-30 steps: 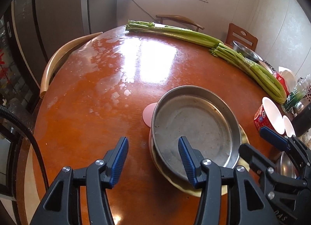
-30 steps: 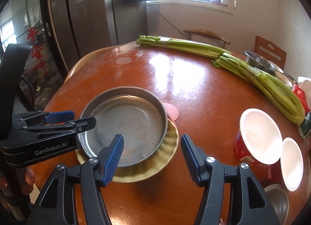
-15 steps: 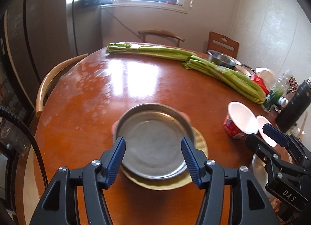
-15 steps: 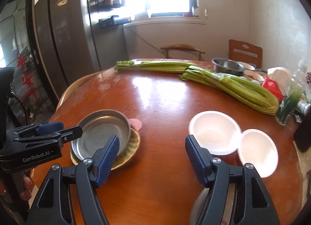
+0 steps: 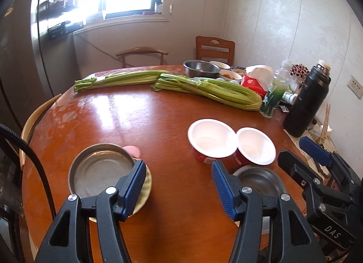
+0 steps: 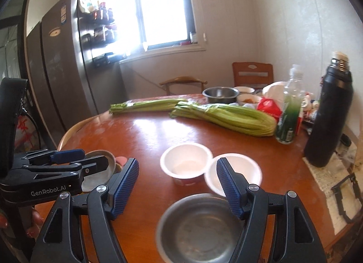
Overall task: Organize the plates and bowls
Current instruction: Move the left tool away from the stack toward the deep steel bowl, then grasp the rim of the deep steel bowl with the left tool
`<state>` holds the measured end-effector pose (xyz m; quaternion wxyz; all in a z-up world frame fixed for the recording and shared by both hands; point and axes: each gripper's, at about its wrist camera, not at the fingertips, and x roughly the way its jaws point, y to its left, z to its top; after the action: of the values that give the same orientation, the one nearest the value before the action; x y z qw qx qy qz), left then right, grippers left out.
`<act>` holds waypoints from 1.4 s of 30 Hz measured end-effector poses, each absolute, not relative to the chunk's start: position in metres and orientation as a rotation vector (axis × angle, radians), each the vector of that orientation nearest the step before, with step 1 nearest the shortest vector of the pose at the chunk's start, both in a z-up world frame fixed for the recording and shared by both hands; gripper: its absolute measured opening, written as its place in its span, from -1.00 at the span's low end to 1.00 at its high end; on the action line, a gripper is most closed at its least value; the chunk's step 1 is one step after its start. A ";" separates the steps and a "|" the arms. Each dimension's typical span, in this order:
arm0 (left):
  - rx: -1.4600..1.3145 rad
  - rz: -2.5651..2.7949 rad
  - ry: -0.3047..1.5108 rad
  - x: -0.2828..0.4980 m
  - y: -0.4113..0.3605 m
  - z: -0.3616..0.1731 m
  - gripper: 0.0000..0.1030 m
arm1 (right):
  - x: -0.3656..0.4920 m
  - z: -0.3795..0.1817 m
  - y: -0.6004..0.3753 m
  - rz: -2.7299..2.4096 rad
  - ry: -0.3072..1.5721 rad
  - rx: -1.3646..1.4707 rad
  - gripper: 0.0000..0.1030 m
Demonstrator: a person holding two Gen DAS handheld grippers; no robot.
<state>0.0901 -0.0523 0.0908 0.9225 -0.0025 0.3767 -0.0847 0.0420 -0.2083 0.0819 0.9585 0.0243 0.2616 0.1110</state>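
Note:
A steel pan [image 5: 99,172] sits on a yellow fluted plate [image 5: 147,181] at the table's near left, with a pink disc [image 5: 132,150] peeking out behind it. Two white bowls with red outsides [image 5: 209,138] [image 5: 255,145] stand side by side mid-table. In front of them is a small steel bowl [image 5: 258,181] [image 6: 199,226]. My left gripper [image 5: 177,165] hovers open over bare table between the plate stack and the bowls. My right gripper [image 6: 177,162] hangs above the steel bowl, its jaws opening, and nothing is between them.
Two celery bundles [image 5: 204,88] lie across the far side of the round wooden table [image 5: 158,115]. Behind them stand a steel basin [image 5: 200,69], food dishes and a red packet. At the right edge are a green bottle [image 5: 272,97] and a black flask [image 5: 306,102]. Chairs ring the table.
Both grippers rose and swung right, away from the steel pan and plate toward the white bowls and steel bowl. Both jaws stand wider, the right one most.

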 end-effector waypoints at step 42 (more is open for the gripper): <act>0.008 -0.276 0.934 0.091 -0.135 -0.005 0.18 | 0.028 -0.019 -0.286 0.120 0.809 0.094 0.43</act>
<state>0.0912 -0.1349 -0.0054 0.8837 0.0038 0.4488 -0.1327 0.0280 -0.2862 -0.0186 0.9165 0.0458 0.3930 0.0582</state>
